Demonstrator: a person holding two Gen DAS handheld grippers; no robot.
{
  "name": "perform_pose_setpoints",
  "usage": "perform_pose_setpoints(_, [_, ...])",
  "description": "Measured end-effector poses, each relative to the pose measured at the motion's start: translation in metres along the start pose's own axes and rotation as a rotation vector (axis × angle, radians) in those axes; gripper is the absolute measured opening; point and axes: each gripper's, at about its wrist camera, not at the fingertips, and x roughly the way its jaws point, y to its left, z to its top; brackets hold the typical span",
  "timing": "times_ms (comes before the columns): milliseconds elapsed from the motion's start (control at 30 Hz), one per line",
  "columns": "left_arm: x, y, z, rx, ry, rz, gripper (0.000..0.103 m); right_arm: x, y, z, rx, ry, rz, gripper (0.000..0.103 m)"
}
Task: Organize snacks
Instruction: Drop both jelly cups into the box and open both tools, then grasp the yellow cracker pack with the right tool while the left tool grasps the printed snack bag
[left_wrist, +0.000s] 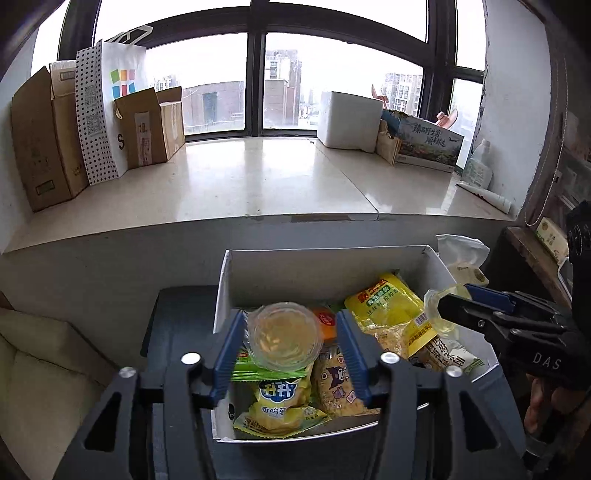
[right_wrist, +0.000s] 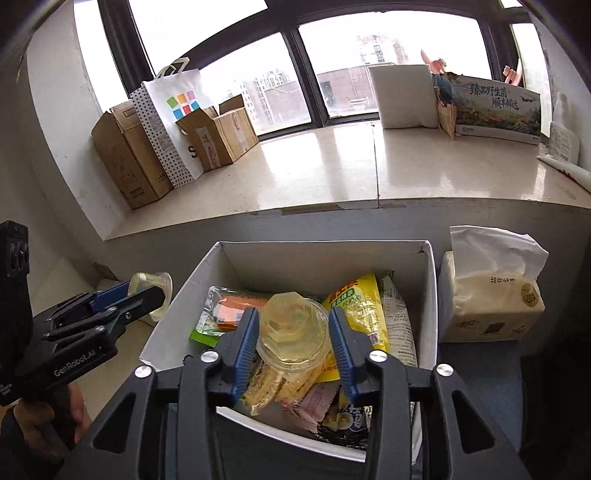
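Both hands hover at the near end of an open white cardboard box (right_wrist: 321, 258) half full of snack packets, which sits on a dark worktop (left_wrist: 177, 314) below the window ledge. The right tongs (right_wrist: 292, 310) appear clenched on a clear, round plastic jelly cup with pale yellow filling (right_wrist: 293, 332), with both blue pads against its sides, right above the packets. The left tongs (left_wrist: 290, 314) frame a second clear jelly cup (left_wrist: 282, 338), but a gap shows at one pad, so I judge them released. That pair hangs just outside the box's left wall. The box lies ahead and below, and the right hand is nearer to its inside.
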Motion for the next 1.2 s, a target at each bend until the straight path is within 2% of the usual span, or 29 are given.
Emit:
perform_pose_setpoints(33, [0.002,0.000,-0.002,0.003,0.004,0.014,0.103,0.003,-0.004,0.000,0.011,0.011,-0.006,0.101])
perform_pose_setpoints(67, [0.001,-0.001,-0.006,0.009,-0.012,0.022,0.103,0.001,-0.007,-0.002,0.027,-0.006,-0.006,0.103])
perform_pose_setpoints(233, [-0.008,-0.004,-0.014,0.028,-0.024,0.026,0.103,-0.012,-0.019,-0.010,0.056,-0.031,0.011,0.103])
perform_pose_setpoints(433, [-0.026,-0.012,-0.025,0.053,-0.032,-0.003,0.103,-0.039,-0.024,-0.025,0.069,-0.070,0.038,0.103])
perform_pose_setpoints(667, [-0.063,-0.026,-0.068,0.109,-0.031,-0.072,0.103,-0.087,-0.015,-0.066,0.014,-0.136,0.100,0.103])
perform_pose_setpoints(800, [-0.084,-0.032,-0.102,0.128,-0.021,-0.140,0.103,-0.104,-0.008,-0.101,-0.032,-0.119,0.116,0.103])
perform_pose_setpoints(967, [-0.101,-0.036,-0.150,0.106,0.003,-0.142,0.103,-0.110,-0.003,-0.158,-0.026,-0.042,0.141,0.103])
perform_pose_setpoints(1200, [-0.120,-0.025,-0.209,0.020,0.050,-0.165,0.103,-0.100,0.015,-0.238,-0.076,0.061,0.068,0.103])
